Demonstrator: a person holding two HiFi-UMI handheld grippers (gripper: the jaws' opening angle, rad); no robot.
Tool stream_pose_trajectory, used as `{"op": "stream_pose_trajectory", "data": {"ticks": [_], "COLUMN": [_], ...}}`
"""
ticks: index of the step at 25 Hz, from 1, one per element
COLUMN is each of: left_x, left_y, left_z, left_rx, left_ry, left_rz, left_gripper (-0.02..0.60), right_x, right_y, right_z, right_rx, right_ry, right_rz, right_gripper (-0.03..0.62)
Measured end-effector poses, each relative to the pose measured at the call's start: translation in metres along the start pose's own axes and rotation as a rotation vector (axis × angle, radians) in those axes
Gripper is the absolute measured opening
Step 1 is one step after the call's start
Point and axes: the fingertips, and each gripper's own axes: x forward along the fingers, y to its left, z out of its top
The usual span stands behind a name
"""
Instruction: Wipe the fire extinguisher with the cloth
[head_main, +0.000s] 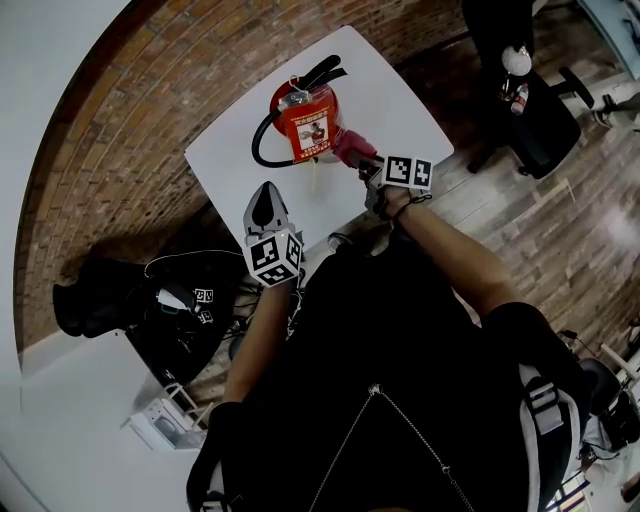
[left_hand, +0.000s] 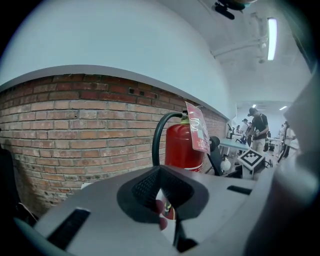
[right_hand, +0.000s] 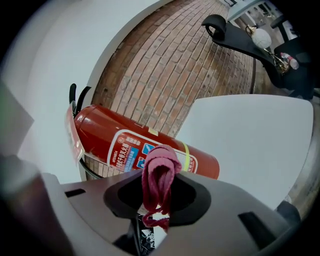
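A red fire extinguisher (head_main: 305, 118) with a black hose and a hanging tag stands on the small white table (head_main: 400, 100). My right gripper (head_main: 364, 162) is shut on a pink cloth (head_main: 351, 146), whose bunched end rests against the cylinder's right side. In the right gripper view the folded cloth (right_hand: 159, 172) sticks out from between the jaws, just in front of the extinguisher's label (right_hand: 131, 150). My left gripper (head_main: 265, 206) hovers over the table's front edge, a short way from the extinguisher (left_hand: 183, 146), jaws together and holding nothing.
A brick wall (head_main: 110, 130) runs behind the table. A black office chair (head_main: 535, 110) stands to the right on the wooden floor. A black bag (head_main: 180, 310) and a white box (head_main: 162, 420) lie at lower left. People (left_hand: 257, 127) stand far off.
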Motion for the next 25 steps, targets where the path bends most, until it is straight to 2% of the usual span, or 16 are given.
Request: {"op": "stream_pose_trajectory", "data": {"ticks": [15, 25], "left_x": [0.005, 0.005], "left_y": [-0.006, 0.007], "left_z": [-0.002, -0.003], "left_rx": [-0.024, -0.041], "left_ry": [-0.004, -0.008], "left_rz": [-0.041, -0.024], "left_gripper": [0.005, 0.006], "right_x": [-0.036, -0.045], "right_y": [0.094, 0.115], "right_z": [0.034, 0.037], "right_rx": [-0.072, -0.077], "right_ry": [-0.033, -0.056], "right_rz": [0.14, 0.198], "right_gripper": [0.114, 0.114]}}
